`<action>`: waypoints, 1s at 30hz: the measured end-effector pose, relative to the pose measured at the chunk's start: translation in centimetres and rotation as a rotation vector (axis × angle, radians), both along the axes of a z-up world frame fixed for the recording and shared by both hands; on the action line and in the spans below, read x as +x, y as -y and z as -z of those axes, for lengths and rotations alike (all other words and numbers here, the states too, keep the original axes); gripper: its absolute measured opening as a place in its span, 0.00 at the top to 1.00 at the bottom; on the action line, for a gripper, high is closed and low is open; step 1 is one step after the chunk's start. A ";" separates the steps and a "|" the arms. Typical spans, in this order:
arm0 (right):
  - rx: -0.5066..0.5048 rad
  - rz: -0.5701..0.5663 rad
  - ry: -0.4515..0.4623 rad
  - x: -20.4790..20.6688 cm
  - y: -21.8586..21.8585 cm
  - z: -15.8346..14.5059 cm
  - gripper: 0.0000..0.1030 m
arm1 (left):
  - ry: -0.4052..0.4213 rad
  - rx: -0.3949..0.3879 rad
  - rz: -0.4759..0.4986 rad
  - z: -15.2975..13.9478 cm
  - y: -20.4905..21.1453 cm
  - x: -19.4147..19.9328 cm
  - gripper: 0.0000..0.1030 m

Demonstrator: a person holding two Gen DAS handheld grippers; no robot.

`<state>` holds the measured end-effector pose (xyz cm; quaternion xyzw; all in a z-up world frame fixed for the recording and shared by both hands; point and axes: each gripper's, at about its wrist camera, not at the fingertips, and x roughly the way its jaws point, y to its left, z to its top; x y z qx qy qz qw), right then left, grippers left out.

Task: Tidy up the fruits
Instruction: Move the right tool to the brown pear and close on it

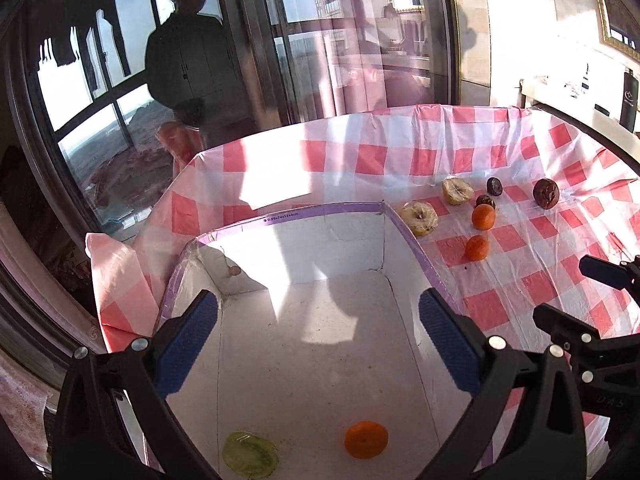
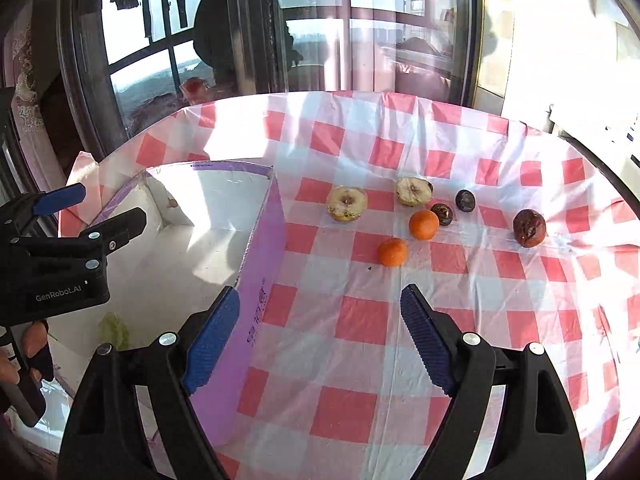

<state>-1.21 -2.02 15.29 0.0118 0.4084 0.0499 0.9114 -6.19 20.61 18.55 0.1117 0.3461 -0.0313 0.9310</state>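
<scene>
- A table draped in a red-and-white checked cloth [image 2: 360,320] is seen; the plastic sheet was presumably laid to keep fruit juice off the surface.
- A white cardboard box [image 1: 304,248] with purple-taped edges stands at about 9 o'clock of the loose fruit, evidently as the collecting bin. Small print can be made out on its far rim, apparently a size label, but it is too fine to be read with certainty; faint characters on the purple side wall are illegible.
- The left gripper [image 1: 320,328] is held over the box, jaws spread wide with nothing between the pads. An orange [image 1: 366,445] and a green fruit slice [image 1: 251,454] lie on the box floor beneath it, so a drop-off is judged complete.
- The right gripper [image 2: 320,336] is aimed at the cloth, jaws likewise wide and empty; "GenRobot.AI" is read on the other tool's body in its view.
- Still to be sorted, at 12 o'clock from the right gripper: two apple halves [image 2: 346,203], two small oranges [image 2: 393,252], a wrinkled brown fruit [image 2: 529,227] and two small dark fruits [image 2: 465,200].
</scene>
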 end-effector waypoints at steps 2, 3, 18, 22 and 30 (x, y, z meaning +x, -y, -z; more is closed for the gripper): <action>-0.007 0.067 -0.064 0.2 2.9 1.8 0.25 | -0.015 0.010 0.057 -0.1 2.9 0.4 0.02; -0.008 0.094 -0.094 0.1 4.4 2.8 0.25 | -0.024 0.014 0.090 0.0 4.5 0.6 0.02; 0.065 0.265 -0.276 3.9 21.4 11.0 0.26 | -0.351 0.033 0.172 10.7 21.5 6.2 0.02; 0.077 0.246 -0.268 7.5 23.9 12.3 0.26 | -0.387 0.004 0.061 13.5 22.1 9.2 0.02; 0.034 0.217 -0.183 16.4 25.7 12.9 0.22 | -0.396 0.023 -0.012 16.1 22.1 11.9 0.02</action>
